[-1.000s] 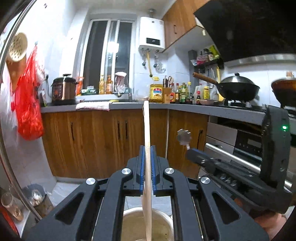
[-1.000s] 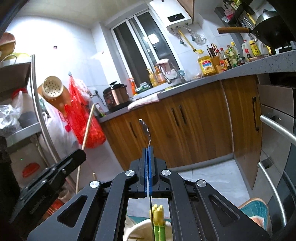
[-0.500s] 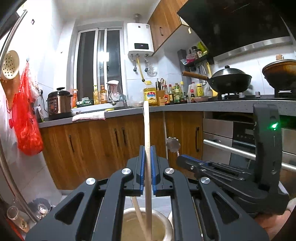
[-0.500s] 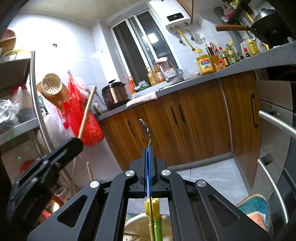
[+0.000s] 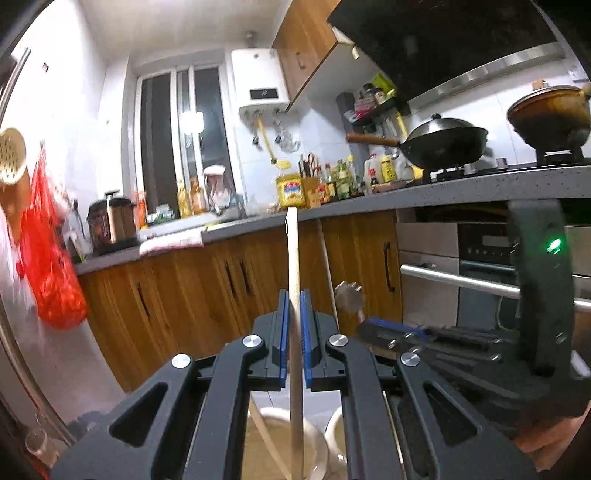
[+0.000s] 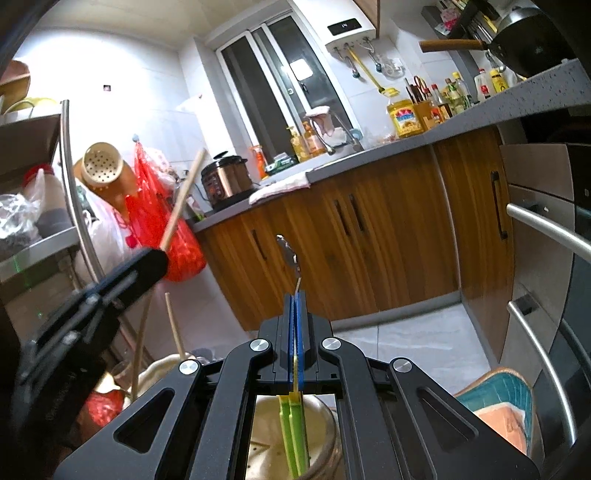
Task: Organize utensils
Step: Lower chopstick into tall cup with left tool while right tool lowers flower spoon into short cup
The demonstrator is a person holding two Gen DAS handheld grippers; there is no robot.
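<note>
At far left, hanging things: one perforated ladle [image 6: 100, 167] and one red plastic bag [image 6: 162, 225], seen in both views.
Left gripper [image 5: 294, 325]: its blue pads stand on both sides of one wooden stick [image 5: 294, 291] with a thin gap at each side; I cannot tell if they press it.
Stick position: upright, its lower end goes down into a pale utensil holder [image 5: 321, 446] below the gripper.
Holder count: left view shows two pale rims side by side; a second thin stick leans in the left one.
Right gripper [image 6: 294, 332]: fingers closed on a thin metal utensil [image 6: 290, 254] with a yellow-green handle [image 6: 293, 435].
Utensil position: handle hangs over the round holder [image 6: 325, 428] under the gripper, metal end points up.
Only in right view: the green handle and a teal and orange object [image 6: 498, 402] on the floor.
Only in left view: a brown clay pot [image 5: 550, 114] beside the black wok [image 5: 443, 146].
Writing: the water heater [image 6: 349, 31] display reads about "14"; the label on the yellow oil bottle [image 6: 404, 116] is not readable.
</note>
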